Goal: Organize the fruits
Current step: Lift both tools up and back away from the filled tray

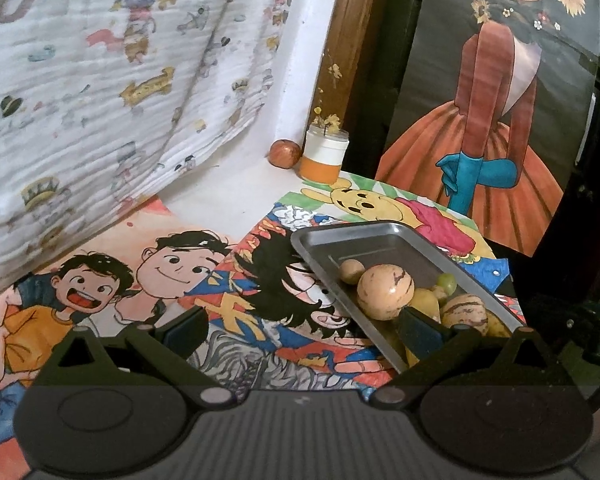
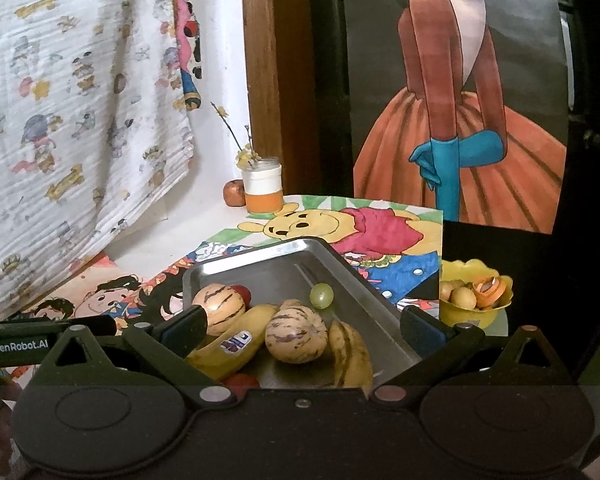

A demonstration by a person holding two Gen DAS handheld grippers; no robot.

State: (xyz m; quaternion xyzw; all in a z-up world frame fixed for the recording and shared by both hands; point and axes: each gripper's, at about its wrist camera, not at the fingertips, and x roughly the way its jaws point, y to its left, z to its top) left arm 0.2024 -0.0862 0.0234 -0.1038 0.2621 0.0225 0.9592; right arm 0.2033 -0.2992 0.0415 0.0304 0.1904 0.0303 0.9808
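Silver and shiny, the metal tray [image 2: 364, 292] sits in the middle of the right wrist view, on top of bright cartoon drawings [image 1: 168, 264]. Fruit lies in the tray: two round striped melons [image 2: 296, 334], a yellow banana [image 2: 228, 344] with a sticker, a green grape [image 2: 321, 295] and some red fruit [image 2: 242, 291] that is partly hidden. One melon touches the banana. The grape lies alone, farther back in the tray.

The right gripper [image 2: 304, 326] hangs low in the frame, over the near end of the tray. Its two fingers are wide apart and hold nothing. The left gripper [image 1: 304, 326] is at the bottom of the left wrist view, beside the tray's left edge. Its fingers are wide apart too, and empty.

At the right edge of the right wrist view sits a yellow bowl [image 2: 466, 268] with small yellow fruits in it. Farther back, by the wall, stands an orange and white jar [image 2: 262, 190] with an apple [image 2: 235, 193] just beside it.
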